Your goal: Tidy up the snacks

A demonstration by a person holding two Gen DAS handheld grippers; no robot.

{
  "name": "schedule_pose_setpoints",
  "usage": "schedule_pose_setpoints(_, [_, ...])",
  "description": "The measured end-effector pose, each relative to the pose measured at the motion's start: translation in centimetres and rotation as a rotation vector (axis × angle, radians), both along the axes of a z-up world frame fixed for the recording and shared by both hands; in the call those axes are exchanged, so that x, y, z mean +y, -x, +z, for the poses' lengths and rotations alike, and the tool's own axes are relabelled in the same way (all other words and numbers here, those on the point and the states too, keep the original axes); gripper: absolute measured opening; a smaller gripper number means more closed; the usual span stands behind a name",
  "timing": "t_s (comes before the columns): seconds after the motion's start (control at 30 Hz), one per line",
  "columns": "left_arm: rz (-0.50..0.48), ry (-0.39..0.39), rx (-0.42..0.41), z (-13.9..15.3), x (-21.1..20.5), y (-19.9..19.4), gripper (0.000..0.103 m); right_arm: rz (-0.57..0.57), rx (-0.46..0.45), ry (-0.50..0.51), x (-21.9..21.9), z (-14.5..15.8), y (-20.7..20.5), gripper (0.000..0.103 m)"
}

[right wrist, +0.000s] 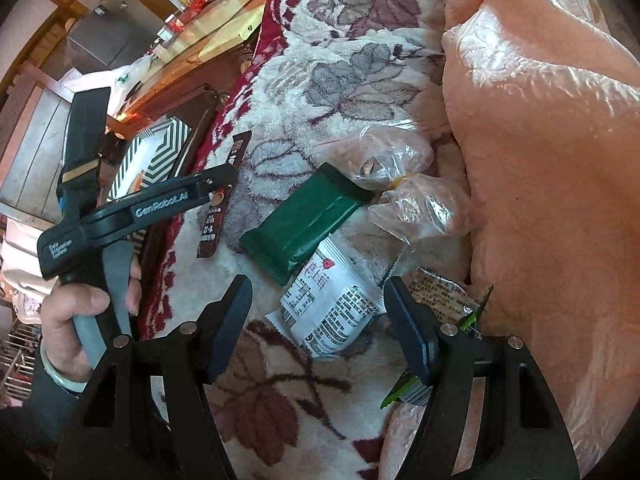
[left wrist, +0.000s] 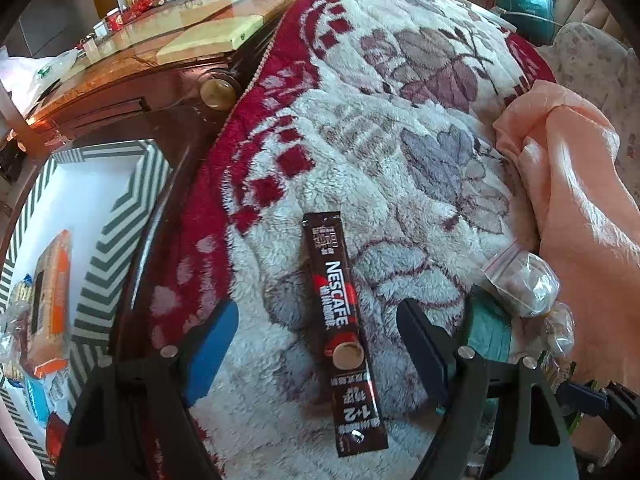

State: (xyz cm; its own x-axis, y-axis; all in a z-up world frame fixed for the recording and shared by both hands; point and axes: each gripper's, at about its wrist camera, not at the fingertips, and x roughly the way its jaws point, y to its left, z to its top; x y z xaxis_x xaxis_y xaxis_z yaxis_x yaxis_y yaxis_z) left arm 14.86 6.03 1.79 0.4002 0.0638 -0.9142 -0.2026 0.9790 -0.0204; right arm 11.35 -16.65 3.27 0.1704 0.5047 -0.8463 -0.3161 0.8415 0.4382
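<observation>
A dark Nescafe stick sachet (left wrist: 342, 328) lies flat on the floral fleece blanket (left wrist: 400, 100). My left gripper (left wrist: 316, 344) is open, its fingers on either side of the sachet, apart from it. In the right wrist view the left gripper (right wrist: 224, 180) hovers over the same sachet (right wrist: 214, 220). My right gripper (right wrist: 318, 320) is open above a white printed snack packet (right wrist: 332, 312). A dark green packet (right wrist: 308, 224) lies just beyond it. A striped box (left wrist: 120, 208) at the left holds an orange packet (left wrist: 52, 300) and other snacks.
Clear plastic bags (right wrist: 408, 184) with snacks lie beside a peach satin cloth (right wrist: 540, 160) on the right. A green-edged foil packet (right wrist: 440, 300) sits under my right finger. A dark wooden cabinet (left wrist: 132, 92) with a glass top stands beyond the box.
</observation>
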Motion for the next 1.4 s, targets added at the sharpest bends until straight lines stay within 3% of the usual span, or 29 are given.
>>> schedule_pose_setpoints(0.17, [-0.009,0.024,0.019,-1.0,-0.1,-0.5,0.079,-0.010,0.009,0.009,-0.2,-0.3,-0.2,0.069])
schedule_pose_setpoints(0.2, [-0.016,0.030,0.018,-1.1,-0.1,-0.6,0.062,-0.012,0.008,0.009,-0.2,-0.3,-0.2,0.069])
schedule_pose_setpoints(0.23, [-0.029,0.033,0.024,-1.3,-0.2,-0.7,0.037,-0.012,0.006,0.008,-0.3,-0.3,-0.2,0.069])
schedule_pose_setpoints(0.27, [-0.044,0.040,0.038,-1.6,-0.3,-0.8,0.030,-0.014,0.004,0.005,-0.3,-0.2,-0.2,0.069])
schedule_pose_setpoints(0.4, [-0.052,0.068,0.031,-1.6,0.2,-0.7,0.024,-0.019,-0.001,-0.006,-0.1,-0.2,-0.5,0.069])
schedule_pose_setpoints(0.67, [-0.048,0.086,0.026,-0.9,1.0,1.4,0.023,-0.031,0.022,0.051,3.4,-1.8,-2.4,0.069])
schedule_pose_setpoints(0.87, [-0.029,0.049,0.012,-0.4,1.8,2.9,0.023,-0.062,0.050,0.091,6.0,-3.3,-4.8,0.069])
schedule_pose_setpoints(1.1, [-0.029,0.041,0.013,-0.7,2.0,3.2,0.024,0.071,-0.077,0.183,8.3,-2.5,-4.1,0.069])
schedule_pose_setpoints(1.4, [-0.026,0.043,0.015,-0.6,1.9,3.2,0.024,0.200,-0.179,0.152,9.7,0.3,-3.8,0.069])
